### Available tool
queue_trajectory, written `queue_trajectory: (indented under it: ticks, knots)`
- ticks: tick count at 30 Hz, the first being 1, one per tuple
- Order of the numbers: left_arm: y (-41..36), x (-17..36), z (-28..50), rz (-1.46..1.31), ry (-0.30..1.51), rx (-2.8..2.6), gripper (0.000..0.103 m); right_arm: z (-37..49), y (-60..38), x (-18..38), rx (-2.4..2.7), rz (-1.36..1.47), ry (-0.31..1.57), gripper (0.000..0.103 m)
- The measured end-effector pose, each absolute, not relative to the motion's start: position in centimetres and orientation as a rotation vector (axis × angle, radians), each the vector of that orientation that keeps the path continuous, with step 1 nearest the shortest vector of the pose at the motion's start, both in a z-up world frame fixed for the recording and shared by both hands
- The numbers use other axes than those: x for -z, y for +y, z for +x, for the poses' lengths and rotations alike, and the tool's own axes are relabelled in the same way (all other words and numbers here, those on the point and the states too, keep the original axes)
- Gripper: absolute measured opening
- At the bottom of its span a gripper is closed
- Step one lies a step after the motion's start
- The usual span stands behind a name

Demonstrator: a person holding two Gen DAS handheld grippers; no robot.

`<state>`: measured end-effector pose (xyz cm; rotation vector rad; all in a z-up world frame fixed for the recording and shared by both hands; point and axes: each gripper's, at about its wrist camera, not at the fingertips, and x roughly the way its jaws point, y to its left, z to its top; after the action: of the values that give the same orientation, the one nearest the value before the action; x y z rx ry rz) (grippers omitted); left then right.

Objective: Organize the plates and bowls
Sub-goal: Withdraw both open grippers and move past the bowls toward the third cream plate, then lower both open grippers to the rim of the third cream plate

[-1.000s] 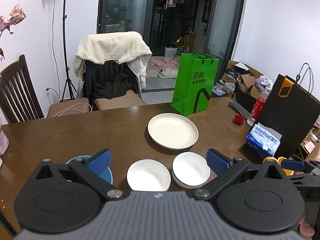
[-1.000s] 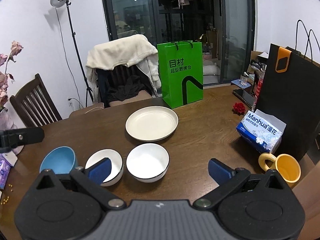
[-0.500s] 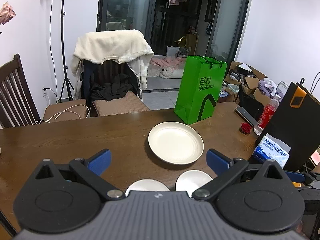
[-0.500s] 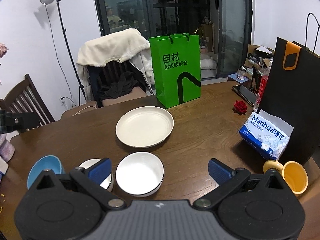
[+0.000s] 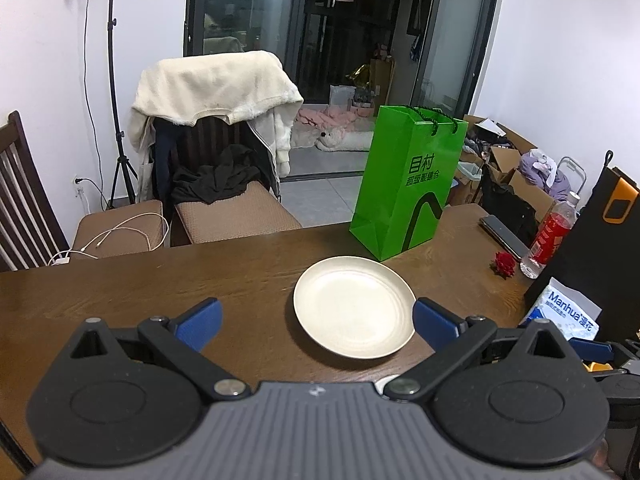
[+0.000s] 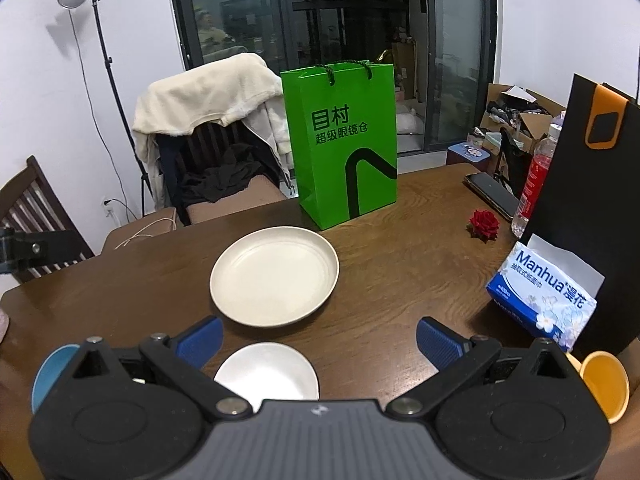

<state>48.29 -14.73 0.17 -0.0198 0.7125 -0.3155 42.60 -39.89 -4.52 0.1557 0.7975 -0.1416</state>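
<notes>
A cream plate [image 5: 354,306] [image 6: 274,276] lies in the middle of the brown table [image 5: 240,268]. A white bowl [image 6: 267,372] sits in front of it, just above my right gripper body. A blue bowl [image 6: 50,368] shows at the left edge, mostly hidden by the gripper. My left gripper [image 5: 316,322] is open and empty, held above the table near the plate. My right gripper [image 6: 319,336] is open and empty above the white bowl. A second white bowl is hidden behind the gripper bodies.
A green paper bag [image 6: 344,140] stands behind the plate. A tissue pack [image 6: 544,296], a yellow mug [image 6: 602,380], a black bag [image 6: 588,184], a red rose [image 6: 484,224], a bottle [image 5: 548,240] and a phone [image 6: 490,190] are at the right. Chairs [image 5: 216,184] stand beyond the far edge.
Both grippers have risen and tilted up and forward. The bowls have slid down out of the left wrist view, and the plate now sits between the left fingers.
</notes>
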Motion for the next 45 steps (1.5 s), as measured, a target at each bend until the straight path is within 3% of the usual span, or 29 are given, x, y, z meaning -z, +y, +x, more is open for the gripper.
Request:
queue_trajectory:
  ticks: [45]
  knots:
    - [-16.5, 9.7, 62.9, -0.018, 0.881, 0.265, 0.103, 56.5, -41.5, 12.7, 0.235, 0.095, 0.926, 0.103]
